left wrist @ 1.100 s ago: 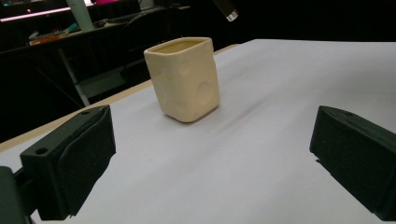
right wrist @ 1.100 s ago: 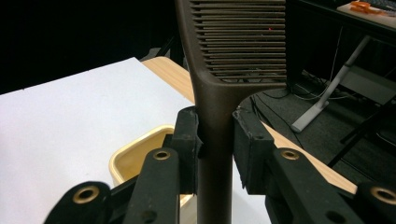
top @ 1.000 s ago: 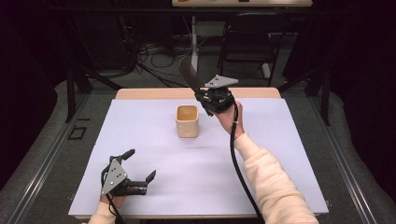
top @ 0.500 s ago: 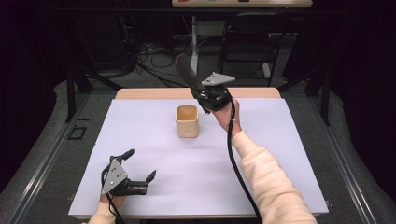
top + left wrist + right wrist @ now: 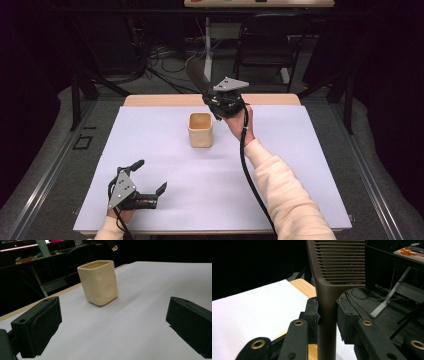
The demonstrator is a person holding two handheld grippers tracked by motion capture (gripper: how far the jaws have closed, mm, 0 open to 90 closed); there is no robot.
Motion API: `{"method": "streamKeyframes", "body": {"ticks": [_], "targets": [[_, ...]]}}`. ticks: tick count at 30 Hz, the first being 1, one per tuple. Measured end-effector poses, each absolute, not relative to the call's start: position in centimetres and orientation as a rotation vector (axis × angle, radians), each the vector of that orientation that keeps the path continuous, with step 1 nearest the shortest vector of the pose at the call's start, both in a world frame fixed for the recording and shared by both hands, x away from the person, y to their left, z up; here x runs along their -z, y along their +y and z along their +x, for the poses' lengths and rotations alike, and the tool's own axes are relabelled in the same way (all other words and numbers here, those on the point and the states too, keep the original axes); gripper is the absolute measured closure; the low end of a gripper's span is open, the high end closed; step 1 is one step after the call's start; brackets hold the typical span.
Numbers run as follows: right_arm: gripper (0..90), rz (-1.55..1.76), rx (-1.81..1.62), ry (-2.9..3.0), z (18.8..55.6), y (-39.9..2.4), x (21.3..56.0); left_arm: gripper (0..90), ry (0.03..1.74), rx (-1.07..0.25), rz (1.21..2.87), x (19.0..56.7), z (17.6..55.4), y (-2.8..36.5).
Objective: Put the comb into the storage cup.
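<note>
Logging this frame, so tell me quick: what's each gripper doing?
Left gripper: open, holding nothing, low over the table.
Right gripper: shut on a dark slotted spatula, raised beside the cup.

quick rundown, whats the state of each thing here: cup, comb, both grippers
cup: upright on the white table cover, open top, looks empty, untouched
comb: held off the table beyond the cup, handle clamped, teeth end pointing away from the gripper
right gripper: shut on the comb handle, raised above the far edge of the table
left gripper: open, holding nothing, low at the near left of the table
</note>
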State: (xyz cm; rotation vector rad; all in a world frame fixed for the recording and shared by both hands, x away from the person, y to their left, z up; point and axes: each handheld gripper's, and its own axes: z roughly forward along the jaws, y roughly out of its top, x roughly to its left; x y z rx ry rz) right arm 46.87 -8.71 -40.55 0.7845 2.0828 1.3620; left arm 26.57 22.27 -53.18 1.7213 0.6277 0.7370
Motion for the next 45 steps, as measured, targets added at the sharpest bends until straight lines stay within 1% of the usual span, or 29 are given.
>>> {"method": "streamKeyframes", "body": {"ticks": [20, 45], "targets": [[72.1, 0.758, -1.408, 2.018, 47.2, -7.9, 40.0, 0.0, 0.642, -0.734, 1.724, 53.2, 26.6, 22.2], [72.0, 0.729, -1.434, 1.998, 47.2, -6.4, 40.4, 0.0, 0.645, -0.738, 1.72, 53.1, 26.6, 22.3]]}}
